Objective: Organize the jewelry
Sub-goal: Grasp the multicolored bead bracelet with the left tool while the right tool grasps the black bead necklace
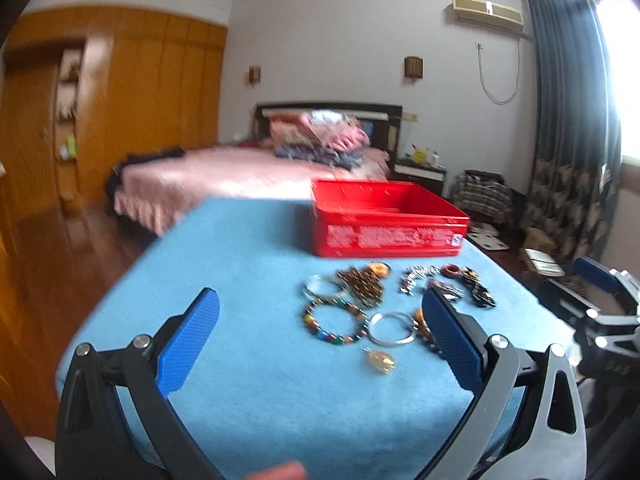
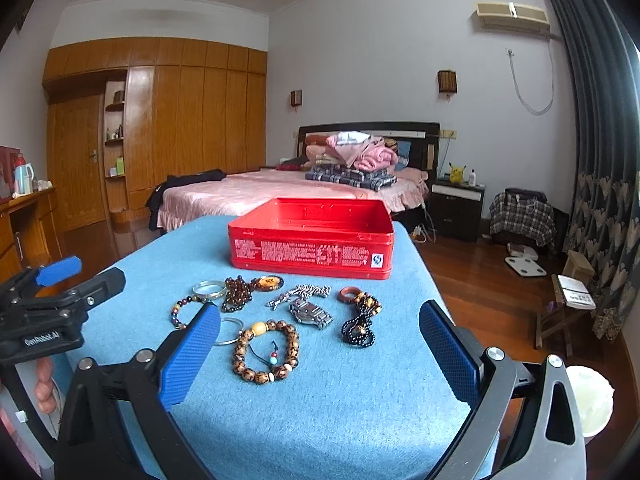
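Note:
An open red tin box [image 2: 312, 250] stands at the far end of the blue table [image 2: 340, 400]; it also shows in the left wrist view [image 1: 384, 224]. Before it lie a brown wooden bead bracelet [image 2: 266, 350], a silver watch [image 2: 311, 314], a black bead strand [image 2: 360, 320], a red ring [image 2: 349, 294], silver bangles [image 2: 208, 289] and a multicoloured bead bracelet [image 1: 334, 322]. My right gripper [image 2: 318, 334] is open and empty above the near jewelry. My left gripper [image 1: 320, 326] is open and empty, left of the pile; it also shows at the left of the right wrist view [image 2: 60, 280].
A pink bed [image 2: 280, 188] stands behind the table, with a wooden wardrobe [image 2: 160, 128] to the left. A wooden stool [image 2: 568, 304] and a white cup [image 2: 590, 404] are off the table's right side. Dark curtains [image 2: 600, 160] hang at the right.

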Demonstrator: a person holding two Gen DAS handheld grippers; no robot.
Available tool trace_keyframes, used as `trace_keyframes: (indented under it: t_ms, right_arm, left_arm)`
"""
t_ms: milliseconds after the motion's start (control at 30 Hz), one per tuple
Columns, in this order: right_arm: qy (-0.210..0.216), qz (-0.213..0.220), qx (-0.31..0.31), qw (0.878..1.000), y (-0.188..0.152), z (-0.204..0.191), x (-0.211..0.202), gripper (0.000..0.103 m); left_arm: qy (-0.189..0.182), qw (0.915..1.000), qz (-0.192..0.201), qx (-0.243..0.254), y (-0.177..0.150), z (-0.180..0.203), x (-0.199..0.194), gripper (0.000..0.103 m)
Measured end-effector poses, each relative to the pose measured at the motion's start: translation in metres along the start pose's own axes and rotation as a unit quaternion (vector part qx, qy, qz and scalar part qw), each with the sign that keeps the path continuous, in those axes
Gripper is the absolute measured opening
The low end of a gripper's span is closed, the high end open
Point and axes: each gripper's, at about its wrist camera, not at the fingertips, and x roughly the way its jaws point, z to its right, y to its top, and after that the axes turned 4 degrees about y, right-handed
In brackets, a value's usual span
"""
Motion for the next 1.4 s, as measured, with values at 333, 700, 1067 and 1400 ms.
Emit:
trace_keyframes:
  t_ms: [333, 700, 1067, 1400]
  right_arm:
    - [0.012, -0.033, 0.018, 0.999, -0.011, 0.008, 0.033, 0.097]
    - [0.025, -0.057, 0.036, 0.997, -0.023, 0.018, 0.055, 0.09]
    - [0.029, -0.094, 0.043, 0.994, -0.021, 0.032, 0.084, 0.072]
    - [-0.011, -0.143, 0.056, 0.988, -0.008, 0.058, 0.114, 0.054]
  left_arm:
    - [0.013, 0.997, -0.07, -0.032, -0.006, -0.012, 0.049, 0.098]
    - [0.005, 0.9902, -0.138, -0.017, -0.016, -0.007, 0.1, 0.069]
    - [0.03, 0.9861, -0.163, 0.01, -0.015, -0.002, 0.124, 0.056]
    - [0.03, 0.9851, -0.169, 0.011, -0.009, 0.0, 0.134, 0.028]
